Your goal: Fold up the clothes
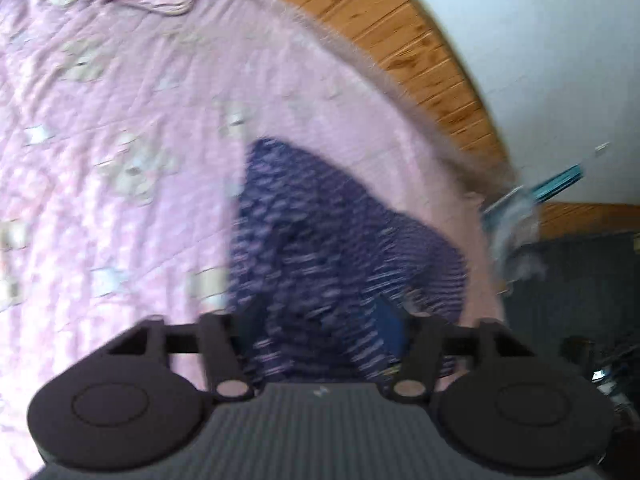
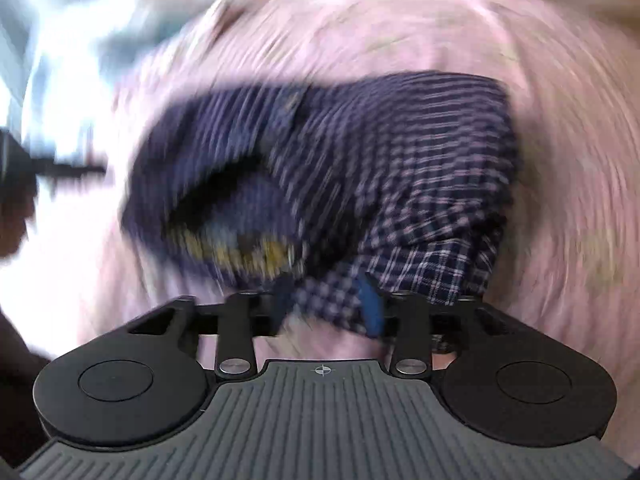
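Observation:
A navy plaid garment with pale stripes (image 1: 328,232) lies bunched on a pink quilted bedspread (image 1: 120,120). My left gripper (image 1: 320,320) sits right over its near edge with cloth filling the space between the fingers; the view is blurred and the fingertips are hidden. In the right wrist view the same garment (image 2: 400,152) lies crumpled with a yellow-patterned waistband (image 2: 240,252) showing. My right gripper (image 2: 328,312) has plaid cloth bunched between its fingers, one blue pad (image 2: 370,308) visible against the fabric.
The pink bedspread (image 2: 520,40) covers the bed. A wooden floor (image 1: 400,32) and white wall lie beyond the bed's right edge. A light blue-grey cloth (image 1: 516,232) hangs at the bed's corner. A dark object (image 2: 24,168) shows at the left.

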